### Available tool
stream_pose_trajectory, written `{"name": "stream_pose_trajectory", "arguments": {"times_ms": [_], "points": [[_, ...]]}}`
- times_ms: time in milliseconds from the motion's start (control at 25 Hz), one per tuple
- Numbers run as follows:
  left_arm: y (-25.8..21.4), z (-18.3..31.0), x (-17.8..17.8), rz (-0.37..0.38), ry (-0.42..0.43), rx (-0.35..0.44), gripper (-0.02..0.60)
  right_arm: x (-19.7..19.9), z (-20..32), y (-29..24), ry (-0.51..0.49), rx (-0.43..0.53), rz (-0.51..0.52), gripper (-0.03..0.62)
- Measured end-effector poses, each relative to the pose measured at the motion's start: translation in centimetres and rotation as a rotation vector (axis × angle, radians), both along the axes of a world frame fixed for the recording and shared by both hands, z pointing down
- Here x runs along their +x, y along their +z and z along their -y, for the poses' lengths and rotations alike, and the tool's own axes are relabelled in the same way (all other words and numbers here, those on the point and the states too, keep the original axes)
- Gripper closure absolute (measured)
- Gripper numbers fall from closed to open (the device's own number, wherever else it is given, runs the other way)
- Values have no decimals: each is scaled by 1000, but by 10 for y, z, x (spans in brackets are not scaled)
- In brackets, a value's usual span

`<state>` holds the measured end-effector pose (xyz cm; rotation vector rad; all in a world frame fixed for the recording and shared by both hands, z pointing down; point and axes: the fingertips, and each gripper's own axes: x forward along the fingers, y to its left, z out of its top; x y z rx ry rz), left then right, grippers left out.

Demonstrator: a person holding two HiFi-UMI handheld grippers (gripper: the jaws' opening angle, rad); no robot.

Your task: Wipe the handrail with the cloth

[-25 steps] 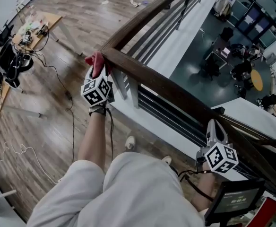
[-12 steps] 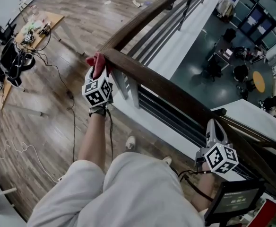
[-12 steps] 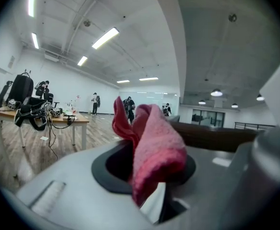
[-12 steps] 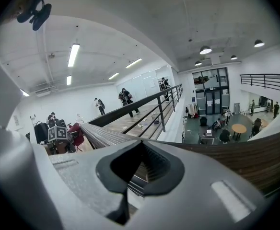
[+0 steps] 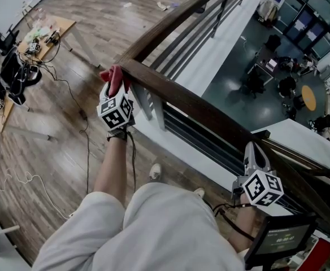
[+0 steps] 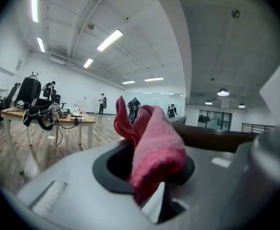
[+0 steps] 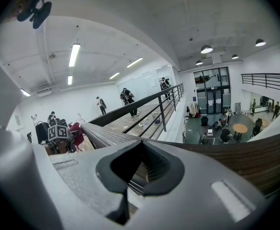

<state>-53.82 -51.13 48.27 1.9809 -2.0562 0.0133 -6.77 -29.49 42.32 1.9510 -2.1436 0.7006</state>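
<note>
1. cloth: only a red tuft shows at handrail corner; rest sits behind marker cube of left gripper; in left gripper view its lower end sinks betw. the jaws, out of sight
2. handrail: far end cut by top edge; near end lost behind screen
3. right gripper: tips at handrail; touching or not, can't tell
4. screen beside handrail's near end: text too small to read

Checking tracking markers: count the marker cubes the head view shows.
2. One on the left gripper, gripping the pink cloth at the handrail corner; one on the right gripper, lower right. None looks hidden.
</note>
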Motion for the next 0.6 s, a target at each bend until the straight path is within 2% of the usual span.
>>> {"name": "stream_pose_trajectory", "arguments": {"times_ms": [160, 360, 600], "points": [[2, -9, -1, -12, -11, 18, 463, 2, -1, 2, 1, -2, 3, 591], [-4, -11, 23, 53, 75, 40, 465, 6, 1, 0, 11, 0, 0, 591], [0, -13, 35, 33, 106, 22, 464, 16, -5, 0, 38, -1, -7, 591]]}}
